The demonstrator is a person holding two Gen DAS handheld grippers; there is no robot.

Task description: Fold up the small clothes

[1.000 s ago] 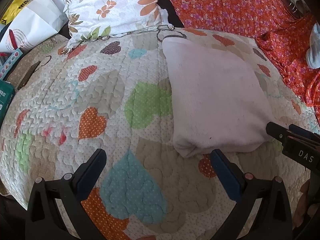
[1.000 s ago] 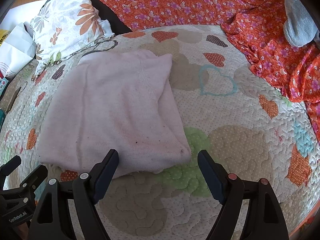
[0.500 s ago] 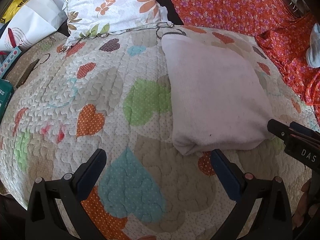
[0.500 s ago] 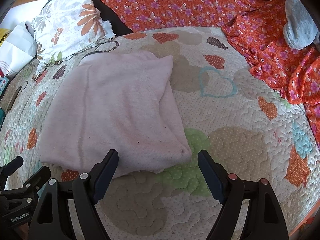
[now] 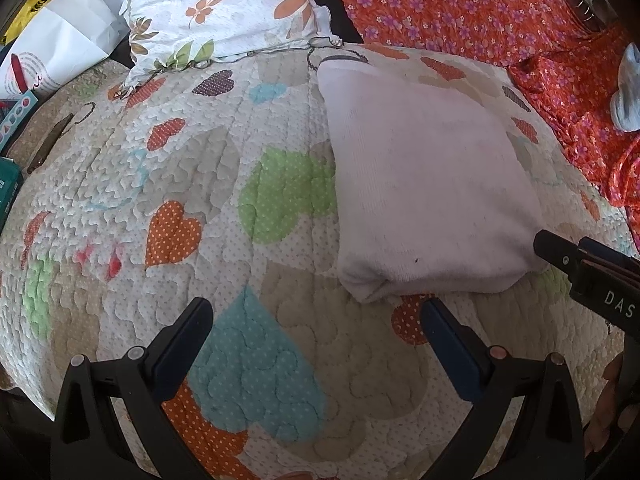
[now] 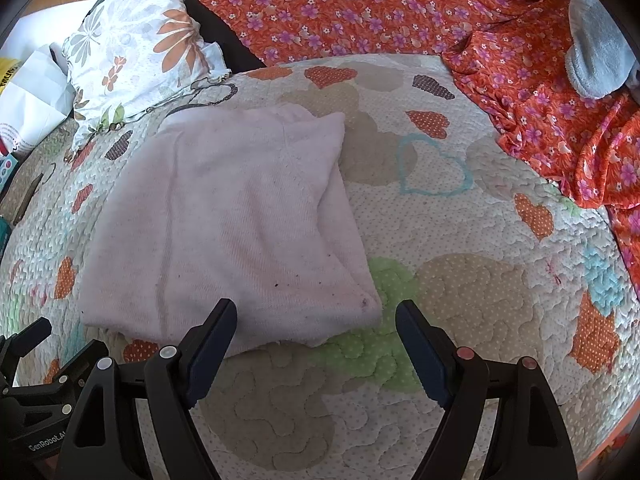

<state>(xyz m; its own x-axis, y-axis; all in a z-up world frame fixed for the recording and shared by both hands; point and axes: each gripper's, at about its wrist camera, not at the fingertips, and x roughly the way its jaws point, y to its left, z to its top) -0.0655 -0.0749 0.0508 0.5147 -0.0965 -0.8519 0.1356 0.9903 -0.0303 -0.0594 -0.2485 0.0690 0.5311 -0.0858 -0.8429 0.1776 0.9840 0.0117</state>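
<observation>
- Just ahead of both pairs of jaws: pale pink garment [image 6: 240, 232], folded into a thick rectangle, lying flat on the quilt [image 6: 460, 300]. In the right wrist view its near edge sits just beyond the left finger and runs toward the middle of the gap; in the left wrist view it lies ahead and to the right of the jaws.
- Handling, judged: soft knit or terry, light, limp, several layers. Will sag and slide open if lifted by one layer. Not fragile, not slippery.
- Where to grip, judged: near corners of the rolled front edge [image 5: 384, 284], pinching all layers together, one gripper at each end.
- Right gripper [image 6: 316, 344]: jaws spread wide, nothing between them, hovering over the quilt short of the garment.
- Left gripper [image 5: 316, 340]: jaws likewise wide apart, empty, over a blue heart patch.
- Surface: padded quilt with coloured hearts, puckered stitching; soft, gives under pressure, so fingers could catch quilt along with cloth.
- Beyond the garment: floral pillow [image 5: 224, 12] to the far left; orange flowered fabric [image 6: 360, 8] across the back and down the right.
- Far right: grey sock-like item [image 6: 596, 52] on the orange fabric.
- Far left edge: white paper bag [image 5: 56, 52], boxes partly seen.
</observation>
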